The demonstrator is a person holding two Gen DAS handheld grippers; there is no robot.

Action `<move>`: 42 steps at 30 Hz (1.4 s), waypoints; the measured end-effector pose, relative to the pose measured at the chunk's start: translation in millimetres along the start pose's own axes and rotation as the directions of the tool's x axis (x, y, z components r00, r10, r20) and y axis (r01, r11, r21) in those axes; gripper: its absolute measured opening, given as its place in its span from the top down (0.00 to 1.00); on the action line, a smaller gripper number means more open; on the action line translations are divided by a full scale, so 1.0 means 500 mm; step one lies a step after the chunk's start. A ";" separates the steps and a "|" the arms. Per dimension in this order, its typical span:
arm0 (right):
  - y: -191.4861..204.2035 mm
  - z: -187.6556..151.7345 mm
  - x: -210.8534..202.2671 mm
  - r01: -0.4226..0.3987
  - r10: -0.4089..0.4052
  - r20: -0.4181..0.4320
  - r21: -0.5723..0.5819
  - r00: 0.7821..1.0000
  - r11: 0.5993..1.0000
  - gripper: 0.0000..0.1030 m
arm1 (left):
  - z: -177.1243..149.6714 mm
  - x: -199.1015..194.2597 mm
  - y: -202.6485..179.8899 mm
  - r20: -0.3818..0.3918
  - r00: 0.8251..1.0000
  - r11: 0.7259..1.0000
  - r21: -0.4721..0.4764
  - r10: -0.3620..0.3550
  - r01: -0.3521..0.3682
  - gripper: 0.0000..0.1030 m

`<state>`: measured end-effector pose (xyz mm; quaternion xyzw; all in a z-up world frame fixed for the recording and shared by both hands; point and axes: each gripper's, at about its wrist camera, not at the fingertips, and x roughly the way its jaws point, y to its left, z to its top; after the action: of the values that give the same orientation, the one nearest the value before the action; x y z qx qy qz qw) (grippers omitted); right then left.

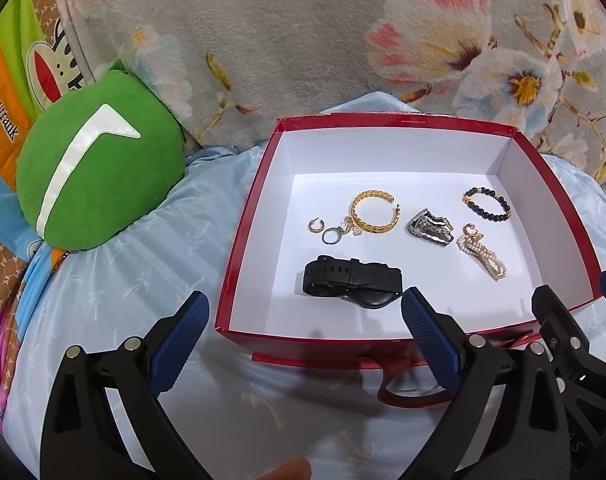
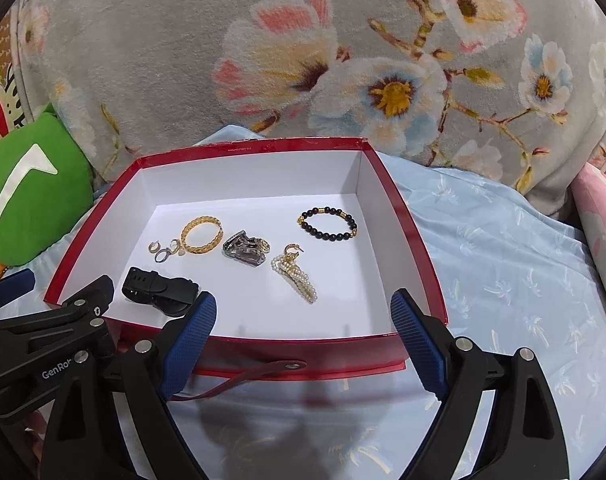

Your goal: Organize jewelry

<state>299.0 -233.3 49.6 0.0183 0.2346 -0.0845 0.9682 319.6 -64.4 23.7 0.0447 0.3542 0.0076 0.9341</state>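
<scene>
A red box with a white inside lies open on a pale blue bedsheet. In it lie a gold bangle, small rings and earrings, a grey metal watch, a black bead bracelet, a pearl piece and a black watch. My left gripper is open and empty at the box's near left rim. My right gripper is open and empty at the near right rim.
A green round cushion lies left of the box. A grey floral blanket rises behind it. A red strap trails from the box front. A pink cushion is at far right.
</scene>
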 end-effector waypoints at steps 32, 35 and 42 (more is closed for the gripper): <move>0.005 0.007 -0.033 0.021 -0.020 0.022 -0.006 1.000 1.000 0.16 | 0.002 -0.019 0.009 0.014 1.000 1.000 -0.014 -0.004 0.004 0.08; 0.005 0.008 -0.033 0.020 -0.020 0.020 -0.005 1.000 1.000 0.16 | 0.003 -0.020 0.008 0.014 1.000 1.000 -0.014 -0.004 0.004 0.08; 0.006 0.009 -0.036 0.021 -0.021 0.023 -0.004 1.000 1.000 0.16 | 0.003 -0.020 0.008 0.015 1.000 1.000 -0.014 -0.003 0.003 0.08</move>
<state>285.9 -228.0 61.7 0.0130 0.2240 -0.0945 0.9699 313.1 -60.8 31.8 0.0376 0.3474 0.0083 0.9369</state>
